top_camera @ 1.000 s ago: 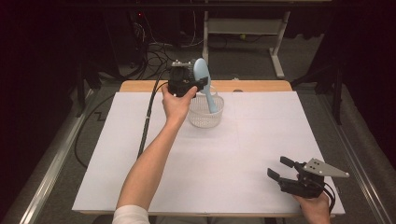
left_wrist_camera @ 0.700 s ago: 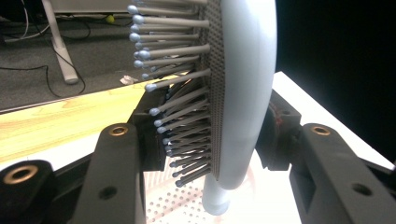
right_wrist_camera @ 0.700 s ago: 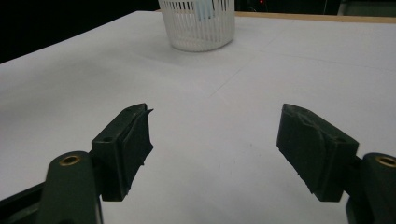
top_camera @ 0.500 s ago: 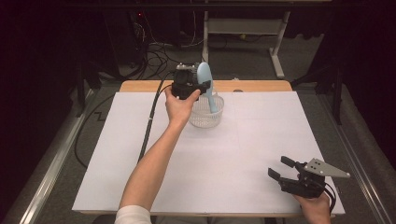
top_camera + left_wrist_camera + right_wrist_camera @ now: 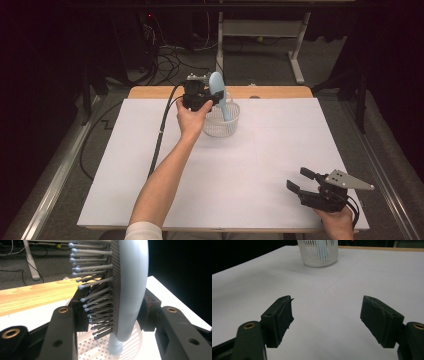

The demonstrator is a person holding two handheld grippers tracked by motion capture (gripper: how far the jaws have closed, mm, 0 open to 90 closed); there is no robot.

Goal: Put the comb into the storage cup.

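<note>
- A pale blue hairbrush (image 5: 218, 95) is clamped between the jaws of the left hand-held gripper (image 5: 202, 97) at the far side of the desk (image 5: 260, 150); in the left gripper view the brush head (image 5: 130, 285) is seen pressed from both sides, one pad against the bristles and the other against the smooth back
- The brush is held roughly upright, head uppermost; its handle (image 5: 115, 346) is pointed down into a white perforated basket (image 5: 222, 120), which is stood on the white desk surface near the wooden far edge
- Whether the handle tip is touching the basket floor cannot be told
- The left hand (image 5: 190, 120) is wrapped around the gripper body just beside the basket; a black cable (image 5: 162, 135) is trailed from it across the desk
- The right hand-held gripper (image 5: 300, 182) is held low at the near right corner of the desk, well apart from the basket; its jaws are spread wide and nothing is gripped between them; the basket (image 5: 319, 252) is seen far ahead in the right gripper view
</note>
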